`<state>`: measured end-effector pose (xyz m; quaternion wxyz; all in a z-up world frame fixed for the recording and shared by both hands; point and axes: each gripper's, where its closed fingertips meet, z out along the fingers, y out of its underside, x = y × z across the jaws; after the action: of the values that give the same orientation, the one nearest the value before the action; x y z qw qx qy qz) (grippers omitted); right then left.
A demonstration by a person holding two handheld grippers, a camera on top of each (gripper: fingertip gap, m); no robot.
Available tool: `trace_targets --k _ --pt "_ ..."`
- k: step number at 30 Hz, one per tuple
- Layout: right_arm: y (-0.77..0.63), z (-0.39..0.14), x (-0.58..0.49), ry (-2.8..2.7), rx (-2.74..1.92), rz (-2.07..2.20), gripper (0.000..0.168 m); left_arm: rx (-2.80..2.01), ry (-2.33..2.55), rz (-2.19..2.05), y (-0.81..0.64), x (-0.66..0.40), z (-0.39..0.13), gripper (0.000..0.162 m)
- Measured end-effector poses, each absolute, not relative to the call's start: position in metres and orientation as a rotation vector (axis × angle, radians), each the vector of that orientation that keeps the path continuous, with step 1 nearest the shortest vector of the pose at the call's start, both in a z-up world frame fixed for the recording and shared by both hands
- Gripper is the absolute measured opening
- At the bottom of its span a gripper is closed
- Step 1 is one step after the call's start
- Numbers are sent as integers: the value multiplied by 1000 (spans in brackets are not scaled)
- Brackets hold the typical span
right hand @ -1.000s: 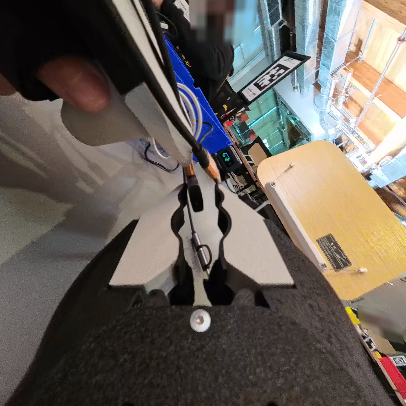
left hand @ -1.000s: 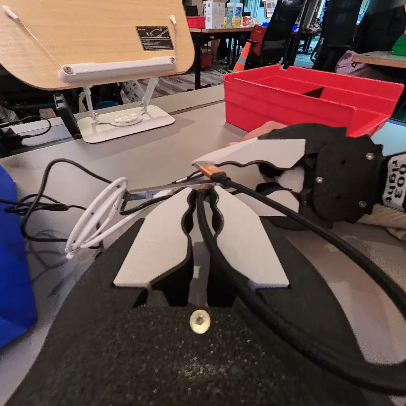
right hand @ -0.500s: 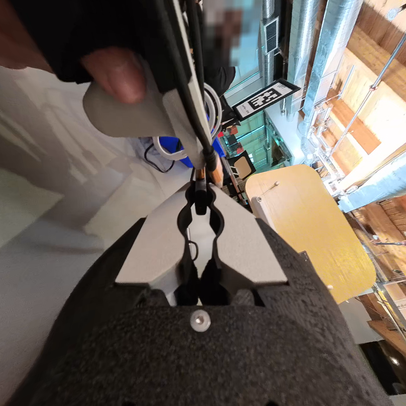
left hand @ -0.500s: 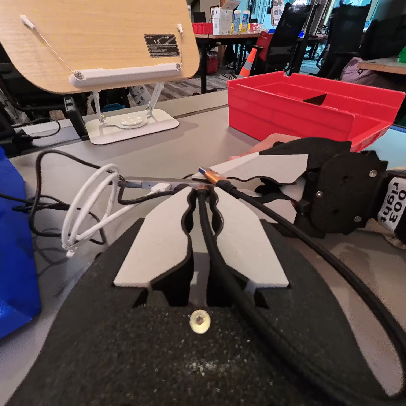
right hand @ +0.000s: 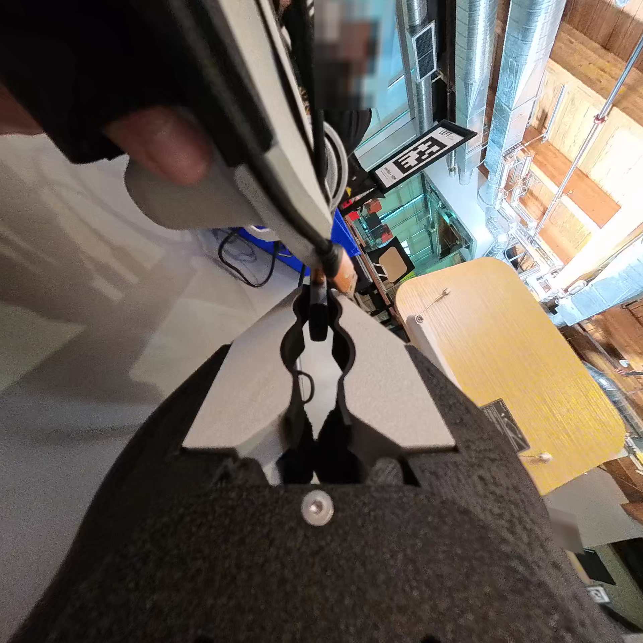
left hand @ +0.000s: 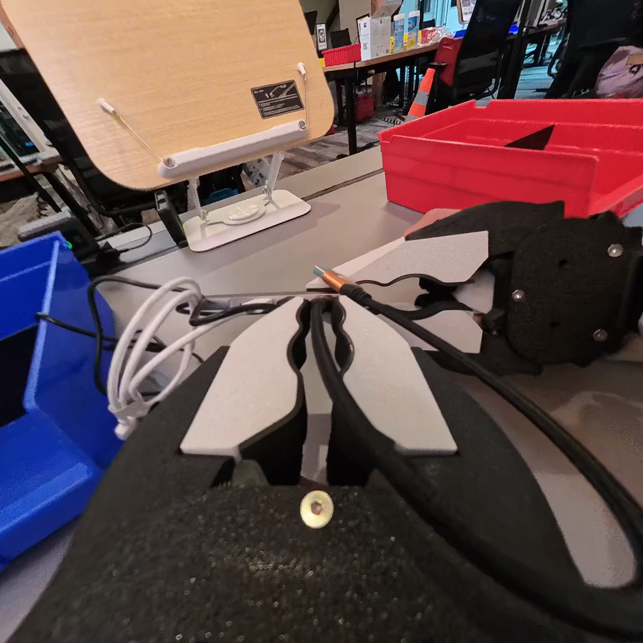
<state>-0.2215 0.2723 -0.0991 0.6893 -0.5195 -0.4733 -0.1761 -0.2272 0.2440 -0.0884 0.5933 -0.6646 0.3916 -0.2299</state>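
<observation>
— At the left gripper [left hand: 322,306], what do you enter?

— Item one: my fingers pressed together on a black braided cable [left hand: 348,400]. It runs back down the gap, loops off the lower right edge of view and returns to an orange plug [left hand: 333,279] lying against the tip of my right gripper [left hand: 313,290]. The end I pinch is hidden behind my own fingertips; only a coppery glint shows.

— And the right?

— Item two: closed at the very tips on a small black plug [right hand: 317,313]. A thin lead with a small loop hangs behind it; my fingers cover where it goes. It may belong to the slim grey adapter [left hand: 243,298] lying flat beyond my left fingertips, but I cannot tell.

— Surface?

— Grey table [left hand: 313,226].
- White cable [left hand: 146,348]: coiled, just left of my left fingers, over thin black leads [left hand: 132,281].
- Blue bin [left hand: 52,382]: far left, cut off by the frame.
- Red bin [left hand: 487,167]: behind the right gripper, right end cut off.
- Wooden stand [left hand: 181,87]: tilted, on a white base at the table's far edge.

— Room?

— Desks, dark chairs and a traffic cone [left hand: 421,94] behind. The right view, rolled sideways, shows silver ducts [right hand: 515,69] and a black-and-white marker board [right hand: 422,153].
</observation>
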Motion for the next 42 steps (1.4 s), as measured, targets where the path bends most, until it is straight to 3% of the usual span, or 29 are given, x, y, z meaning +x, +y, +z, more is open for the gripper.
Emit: trace_targets --k 3,5,7,8,11,16,24,28,31,32,34,38,42 --pt "270 -96 -221 -1050 -1156 -389 9 -1547 907 -555 241 -227 -84 11" --pt "299 -132 -184 -1057 -1401 -510 8 -1293 844 -557 227 -238 -34 12" --pt "297 -102 -165 -915 -1365 -453 8 -1317 851 -480 228 -247 -20 12" --pt "290 -84 -173 -864 -1310 -389 8 -1440 835 -531 238 -250 -39 12" --pt "300 -107 -172 -914 -1371 -418 8 -1633 868 -586 261 -255 -82 12" --pt "306 -103 -159 -831 -1417 -294 8 -1827 1115 -406 274 -256 -145 12" --pt "297 -98 -165 -841 -1378 -240 8 -1954 1341 -155 289 -252 -168 13" --pt "296 -101 -165 -886 -1348 -312 8 -2050 1347 -155 282 -270 -177 44" --pt "294 -111 -169 -982 -1311 -426 8 -2186 1466 -9 274 -312 -188 47" --pt "294 -115 -170 -1006 -1314 -441 8 -2185 1505 55 273 -324 -185 37" --pt "295 -120 -172 -1035 -1322 -452 8 -2154 1543 164 271 -339 -174 42" --pt "297 -122 -170 -1035 -1334 -449 8 -2104 1723 335 257 -368 -157 36" --pt "295 -119 -172 -1035 -1312 -457 8 -1984 1667 221 255 -363 -108 30"
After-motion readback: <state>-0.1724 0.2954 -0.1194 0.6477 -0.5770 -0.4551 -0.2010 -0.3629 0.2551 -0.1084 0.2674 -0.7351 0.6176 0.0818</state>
